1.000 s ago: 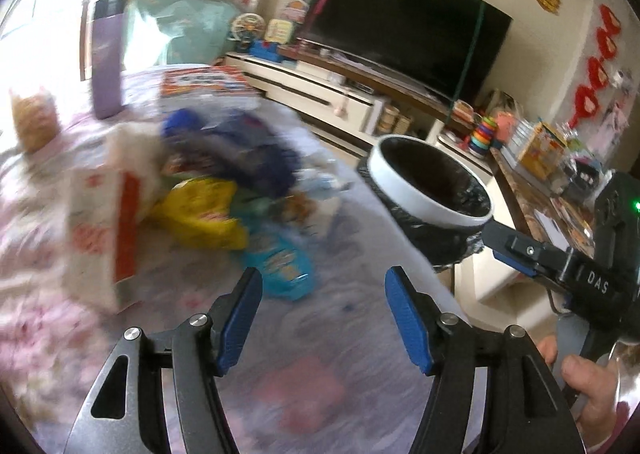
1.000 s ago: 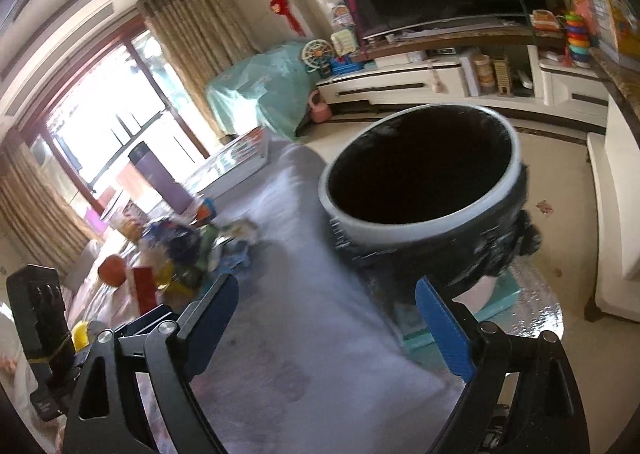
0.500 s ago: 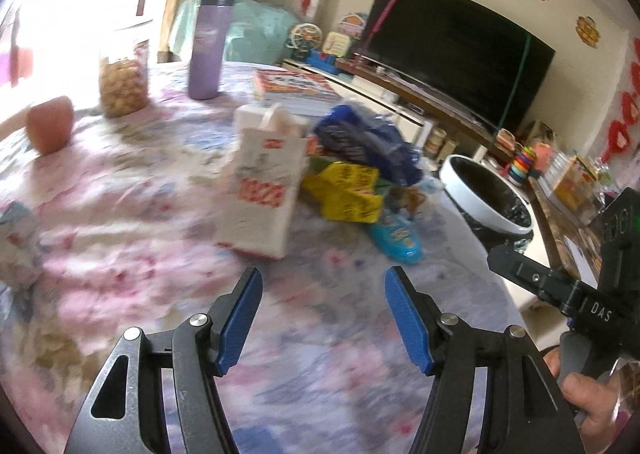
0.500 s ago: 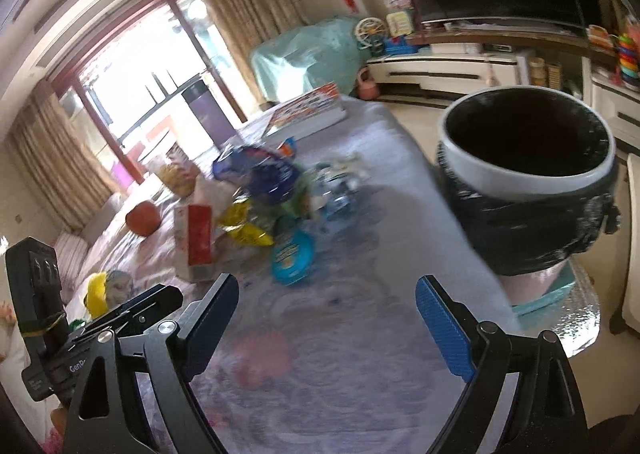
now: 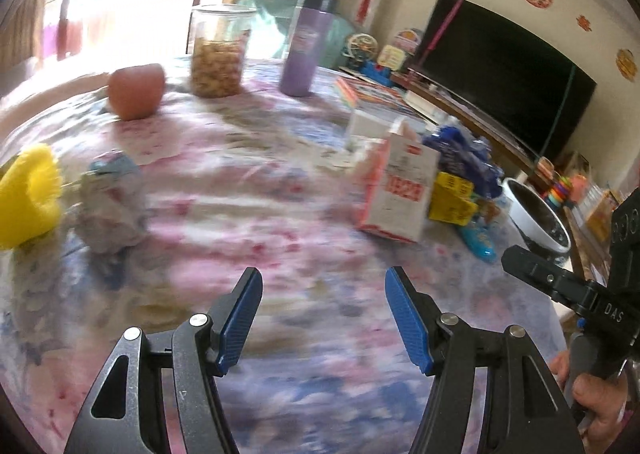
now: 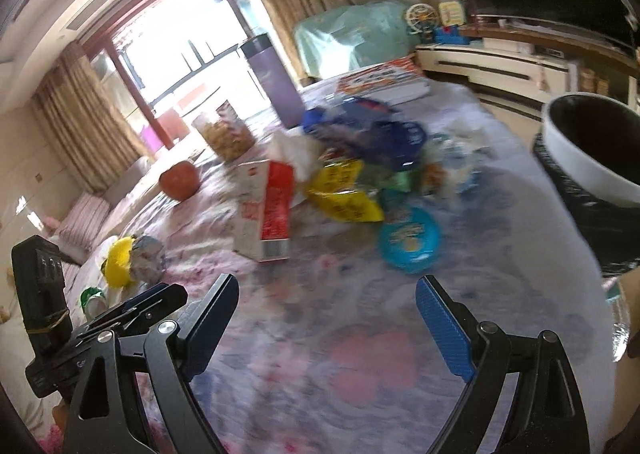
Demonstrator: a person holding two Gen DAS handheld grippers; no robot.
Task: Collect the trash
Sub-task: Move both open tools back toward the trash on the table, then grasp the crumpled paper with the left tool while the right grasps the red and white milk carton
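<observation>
A pile of trash lies on the flowered tablecloth (image 5: 248, 190): a white and red carton (image 5: 396, 194) (image 6: 266, 210), a yellow wrapper (image 5: 452, 200) (image 6: 344, 194), a dark blue bag (image 5: 464, 158) (image 6: 380, 134) and a round blue lid (image 6: 410, 240). A crumpled grey wrapper (image 5: 110, 202) (image 6: 148, 256) lies apart at the left. The white-rimmed bin with a black liner (image 5: 536, 220) (image 6: 596, 174) stands off the table's right edge. My left gripper (image 5: 324, 318) is open and empty over bare cloth. My right gripper (image 6: 326, 322) is open and empty, short of the pile.
An apple (image 5: 136, 90), a jar of snacks (image 5: 218, 50), a purple flask (image 5: 304, 44) and a book (image 6: 380, 80) stand at the table's far side. A yellow object (image 5: 26, 198) lies at the left. A TV (image 5: 500, 74) and cabinet line the wall.
Both views have swung left, away from the bin and over the table. The trash pile now sits farther right in the left view; the apple, jar and grey wrapper came into view. Both grippers stay open.
</observation>
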